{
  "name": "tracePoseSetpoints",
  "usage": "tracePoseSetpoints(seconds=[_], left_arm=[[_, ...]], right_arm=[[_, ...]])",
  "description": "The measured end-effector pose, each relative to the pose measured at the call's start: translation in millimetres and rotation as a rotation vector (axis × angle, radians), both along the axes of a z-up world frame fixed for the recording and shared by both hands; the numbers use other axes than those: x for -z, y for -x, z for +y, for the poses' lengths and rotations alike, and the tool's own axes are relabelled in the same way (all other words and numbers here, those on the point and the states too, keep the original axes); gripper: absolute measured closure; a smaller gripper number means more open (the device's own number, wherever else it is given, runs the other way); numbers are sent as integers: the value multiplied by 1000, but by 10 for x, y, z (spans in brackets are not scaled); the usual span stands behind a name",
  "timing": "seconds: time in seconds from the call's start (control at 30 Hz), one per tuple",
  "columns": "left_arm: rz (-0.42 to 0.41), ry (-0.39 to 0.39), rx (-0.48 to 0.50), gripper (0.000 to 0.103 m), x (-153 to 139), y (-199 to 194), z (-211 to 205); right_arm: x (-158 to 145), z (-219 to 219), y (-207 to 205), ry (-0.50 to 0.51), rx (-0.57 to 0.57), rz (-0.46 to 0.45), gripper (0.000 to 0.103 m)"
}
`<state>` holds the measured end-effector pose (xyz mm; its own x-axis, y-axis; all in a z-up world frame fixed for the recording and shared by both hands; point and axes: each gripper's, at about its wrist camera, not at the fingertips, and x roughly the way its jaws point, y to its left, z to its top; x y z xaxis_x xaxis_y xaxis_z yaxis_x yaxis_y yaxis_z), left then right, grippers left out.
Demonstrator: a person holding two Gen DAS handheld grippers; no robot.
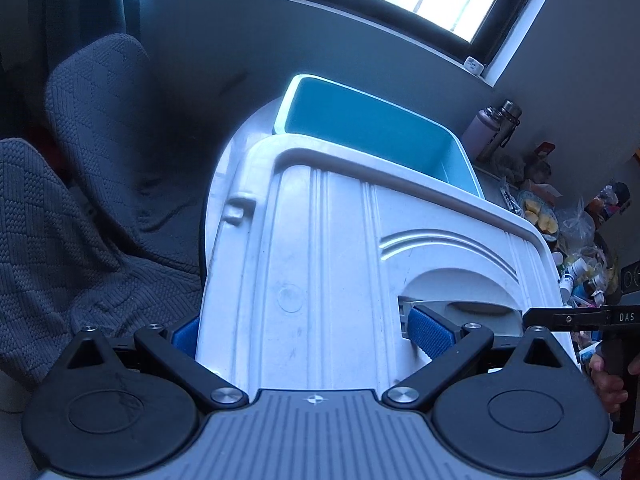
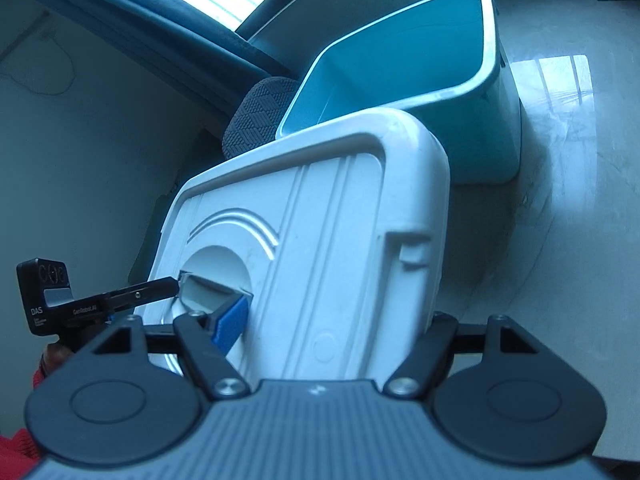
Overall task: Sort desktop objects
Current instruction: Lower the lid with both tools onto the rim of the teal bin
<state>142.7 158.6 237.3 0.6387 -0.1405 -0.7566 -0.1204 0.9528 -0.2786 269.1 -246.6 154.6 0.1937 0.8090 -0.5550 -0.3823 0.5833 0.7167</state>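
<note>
Because the white lid (image 1: 340, 264) is wide, each gripper, left (image 1: 308, 332) and right (image 2: 332, 320), clamps one edge, carrying it toward the open blue bin (image 1: 372, 136) at twelve o'clock.

white ribbed lid (image 1: 328, 264) | tilted, lifted | in front of open blue bin (image 1: 372, 136)
</note>
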Motion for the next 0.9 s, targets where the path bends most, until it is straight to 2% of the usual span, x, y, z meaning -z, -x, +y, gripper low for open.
tracePoseSetpoints(seconds=[0.57, 0.9], left_arm=[[-1, -7, 39, 2, -76, -881, 199], [-7, -7, 22, 2, -111, -1421, 167]], right_arm=[[-54, 179, -542, -2, 36, -3, 29], [-130, 170, -1083, 0, 26, -6, 29]])
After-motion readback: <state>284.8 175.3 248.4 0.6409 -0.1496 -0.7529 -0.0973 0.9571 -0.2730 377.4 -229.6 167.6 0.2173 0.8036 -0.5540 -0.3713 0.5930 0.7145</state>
